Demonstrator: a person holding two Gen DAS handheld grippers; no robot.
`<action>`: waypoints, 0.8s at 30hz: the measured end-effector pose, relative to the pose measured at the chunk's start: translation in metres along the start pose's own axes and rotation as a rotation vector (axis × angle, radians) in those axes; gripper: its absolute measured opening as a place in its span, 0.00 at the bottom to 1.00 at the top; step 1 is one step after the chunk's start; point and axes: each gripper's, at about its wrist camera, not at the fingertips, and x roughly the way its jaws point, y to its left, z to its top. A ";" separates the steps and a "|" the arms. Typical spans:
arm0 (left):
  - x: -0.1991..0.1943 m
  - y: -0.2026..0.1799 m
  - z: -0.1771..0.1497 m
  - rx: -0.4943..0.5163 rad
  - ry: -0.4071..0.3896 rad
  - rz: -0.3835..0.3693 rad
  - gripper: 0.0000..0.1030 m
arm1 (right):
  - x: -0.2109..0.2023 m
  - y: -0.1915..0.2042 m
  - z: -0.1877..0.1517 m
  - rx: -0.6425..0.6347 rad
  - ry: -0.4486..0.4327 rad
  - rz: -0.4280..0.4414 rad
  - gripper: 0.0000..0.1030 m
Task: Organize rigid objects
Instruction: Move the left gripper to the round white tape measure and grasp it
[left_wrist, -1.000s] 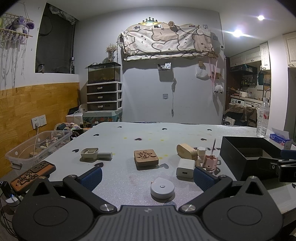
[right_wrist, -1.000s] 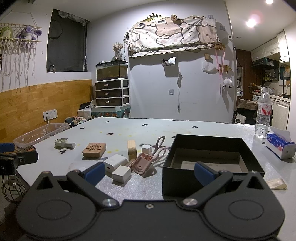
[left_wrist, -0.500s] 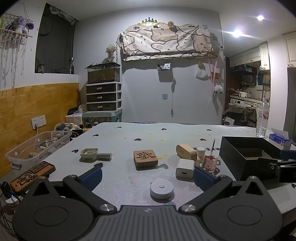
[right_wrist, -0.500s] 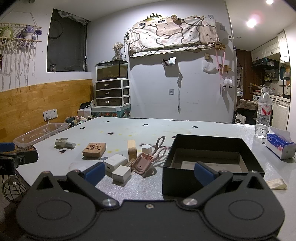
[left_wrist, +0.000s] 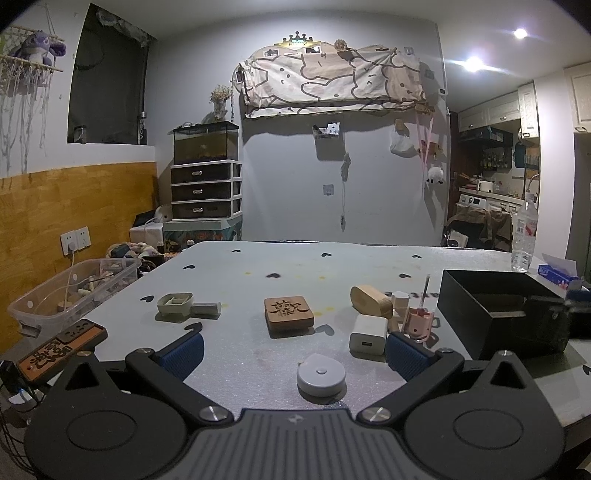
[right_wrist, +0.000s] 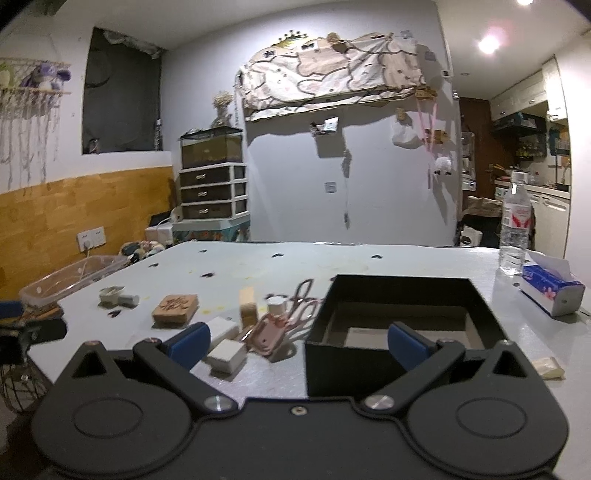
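Nothing has been packed yet, by the look of it: the black box (right_wrist: 402, 321) at the right of the table (left_wrist: 258, 266) is seen open, and only its bare floor is visible from the right wrist view, though the near corner is hidden. The rigid objects are all found loose on the tabletop. A round grey puck (left_wrist: 321, 374) is lying just ahead of the left gripper (left_wrist: 294, 350), whose jaws are spread wide with nothing held. Further out, the carved wooden block (left_wrist: 289, 312) is set alone in the middle, and a white charger cube (left_wrist: 368, 334) is bunched with a pink clip-like piece (left_wrist: 419, 323) and a rounded wooden block (left_wrist: 371, 301) close to the box. A small beige tray (left_wrist: 174, 302) is left well apart on the far left. The right gripper (right_wrist: 298, 345) is held low before the box, jaws likewise open and empty. The whole job is judged to remain.
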 end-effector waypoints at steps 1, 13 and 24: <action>0.002 0.000 0.001 0.000 0.001 0.001 1.00 | 0.000 -0.005 0.002 0.008 -0.002 -0.009 1.00; 0.029 -0.005 -0.009 -0.006 0.050 0.000 1.00 | 0.002 -0.078 0.020 -0.008 -0.052 -0.204 1.00; 0.070 -0.017 -0.022 -0.003 0.133 -0.013 1.00 | 0.032 -0.150 0.028 0.113 0.051 -0.274 0.81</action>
